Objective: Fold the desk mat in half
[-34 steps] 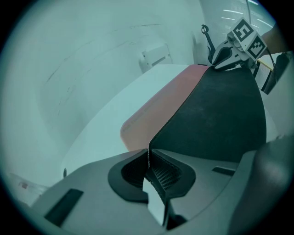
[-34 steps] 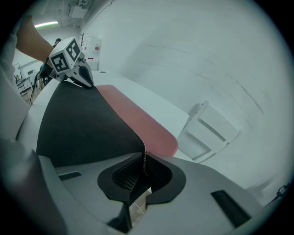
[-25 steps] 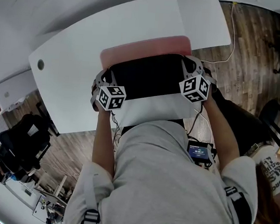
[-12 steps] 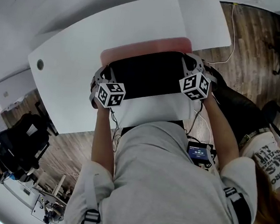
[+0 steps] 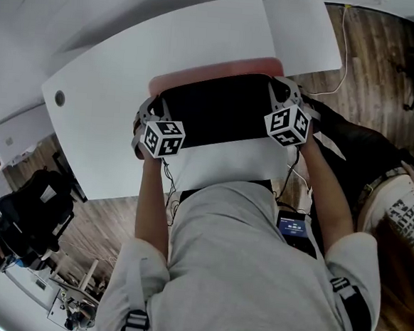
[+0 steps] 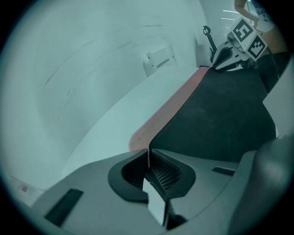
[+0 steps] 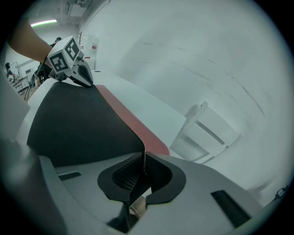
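left gripper (image 6: 148, 160): clamped tight on one desk mat (image 5: 218, 112) corner
right gripper (image 7: 144, 166): pinching the other corner
desk mat: black side up, pink edge on the white surface (image 5: 113, 89)

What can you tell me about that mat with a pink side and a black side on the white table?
The desk mat looks like a thin, flexible sheet, pink-red on one face and black on the other. It rests on the white table, doubled over so the black face is on top. Only a pink strip shows along the far edge. The left gripper and the right gripper each hold one corner of the turned-over edge, jaws shut on it.
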### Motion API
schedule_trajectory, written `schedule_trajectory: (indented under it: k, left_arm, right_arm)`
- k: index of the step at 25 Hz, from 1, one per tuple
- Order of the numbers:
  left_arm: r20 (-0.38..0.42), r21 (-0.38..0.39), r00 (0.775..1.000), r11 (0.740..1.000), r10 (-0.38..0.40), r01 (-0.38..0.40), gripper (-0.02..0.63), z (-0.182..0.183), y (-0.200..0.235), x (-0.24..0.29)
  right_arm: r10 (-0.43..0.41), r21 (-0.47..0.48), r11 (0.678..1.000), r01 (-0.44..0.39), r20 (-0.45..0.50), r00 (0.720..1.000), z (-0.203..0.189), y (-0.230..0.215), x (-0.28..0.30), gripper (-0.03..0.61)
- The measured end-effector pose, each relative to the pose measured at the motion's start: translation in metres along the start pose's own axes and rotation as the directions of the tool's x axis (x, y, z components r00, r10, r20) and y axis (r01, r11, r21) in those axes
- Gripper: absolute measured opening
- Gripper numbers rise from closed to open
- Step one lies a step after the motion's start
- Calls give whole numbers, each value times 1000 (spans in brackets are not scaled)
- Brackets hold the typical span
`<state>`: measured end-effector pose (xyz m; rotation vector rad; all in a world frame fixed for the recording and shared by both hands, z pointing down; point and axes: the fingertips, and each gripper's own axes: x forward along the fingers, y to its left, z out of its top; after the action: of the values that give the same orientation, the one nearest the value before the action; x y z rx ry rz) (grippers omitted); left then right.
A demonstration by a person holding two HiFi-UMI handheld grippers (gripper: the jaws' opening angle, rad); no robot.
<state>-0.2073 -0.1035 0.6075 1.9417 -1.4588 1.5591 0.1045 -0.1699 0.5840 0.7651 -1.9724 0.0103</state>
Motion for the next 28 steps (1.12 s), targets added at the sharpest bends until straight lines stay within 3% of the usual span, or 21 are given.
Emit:
schedule_trajectory:
  k: [28]
  left_arm:
    - [7,2,1000,1000,15,-15,28,13,18,11]
  right_arm:
    - [-12,0,1000,12,3,1000,14,-15,12,52]
